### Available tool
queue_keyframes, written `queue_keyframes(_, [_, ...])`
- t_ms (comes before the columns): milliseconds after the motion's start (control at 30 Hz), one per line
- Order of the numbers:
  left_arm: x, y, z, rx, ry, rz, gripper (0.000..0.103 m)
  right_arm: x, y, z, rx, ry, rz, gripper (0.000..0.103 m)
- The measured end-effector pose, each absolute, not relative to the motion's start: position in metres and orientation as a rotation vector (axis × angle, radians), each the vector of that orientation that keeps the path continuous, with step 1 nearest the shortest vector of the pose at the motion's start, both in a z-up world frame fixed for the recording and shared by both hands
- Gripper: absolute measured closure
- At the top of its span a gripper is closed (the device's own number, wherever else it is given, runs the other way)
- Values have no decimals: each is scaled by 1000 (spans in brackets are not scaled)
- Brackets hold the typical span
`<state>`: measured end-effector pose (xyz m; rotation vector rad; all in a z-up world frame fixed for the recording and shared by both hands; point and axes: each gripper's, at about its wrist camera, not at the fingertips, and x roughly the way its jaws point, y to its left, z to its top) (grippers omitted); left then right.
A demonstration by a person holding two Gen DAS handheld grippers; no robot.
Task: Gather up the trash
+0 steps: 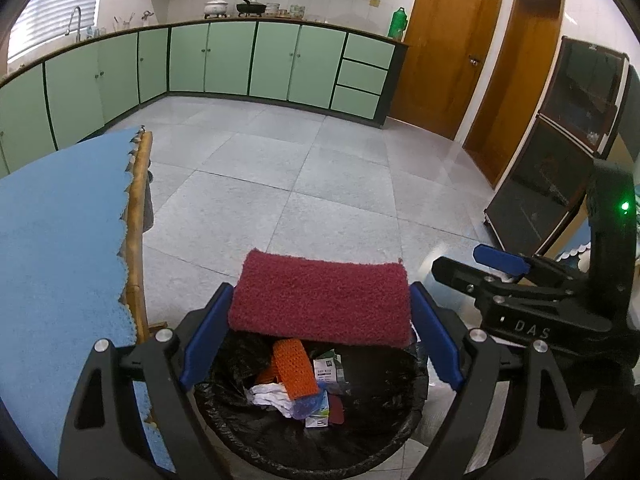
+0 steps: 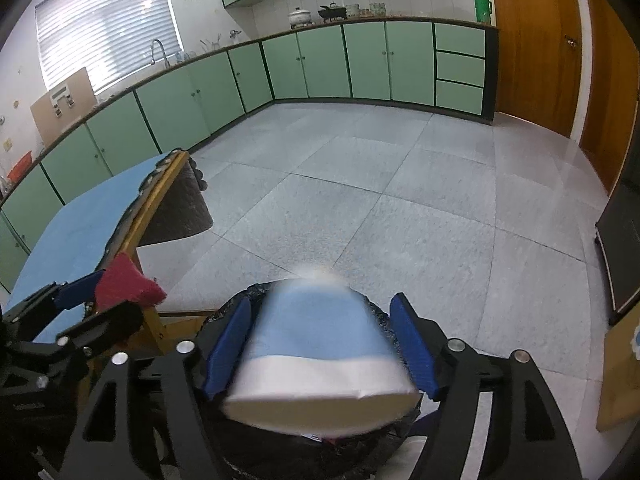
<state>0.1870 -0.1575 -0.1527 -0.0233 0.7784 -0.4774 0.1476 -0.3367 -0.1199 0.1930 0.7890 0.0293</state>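
My left gripper [image 1: 320, 308] is shut on a dark red sponge [image 1: 320, 300] and holds it over a bin lined with a black bag [image 1: 384, 428]. The bin holds an orange mesh piece [image 1: 294, 368], crumpled white paper [image 1: 272, 396] and small cartons. My right gripper [image 2: 320, 340] has its jaws apart, with a blurred blue and white packet [image 2: 320, 356] between them, above the bin [image 2: 380, 316]. Whether the pads touch the packet is unclear. The left gripper with the red sponge [image 2: 124, 284] shows at the left of the right wrist view. The right gripper [image 1: 500, 272] shows at the right of the left wrist view.
A table with a blue cloth [image 1: 60, 240] and a wooden edge [image 1: 136, 216] stands to the left of the bin. Grey tile floor [image 1: 300, 168] lies ahead. Green cabinets [image 1: 232, 60] run along the far wall. A dark glass cabinet [image 1: 560, 140] stands at the right.
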Motion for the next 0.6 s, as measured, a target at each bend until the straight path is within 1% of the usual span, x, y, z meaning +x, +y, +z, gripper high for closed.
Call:
queue_keyframes(33, [187, -157, -152, -25, 778, -476, 19, 146, -337, -119, 193, 787, 27, 24])
queue_keyframes(167, [185, -155, -148, -31, 768, -477, 18, 143, -340, -113, 191, 773, 16, 20])
queue_keyframes(600, [180, -152, -129, -35, 729, -468, 17, 132, -347, -90, 221, 720, -20, 14])
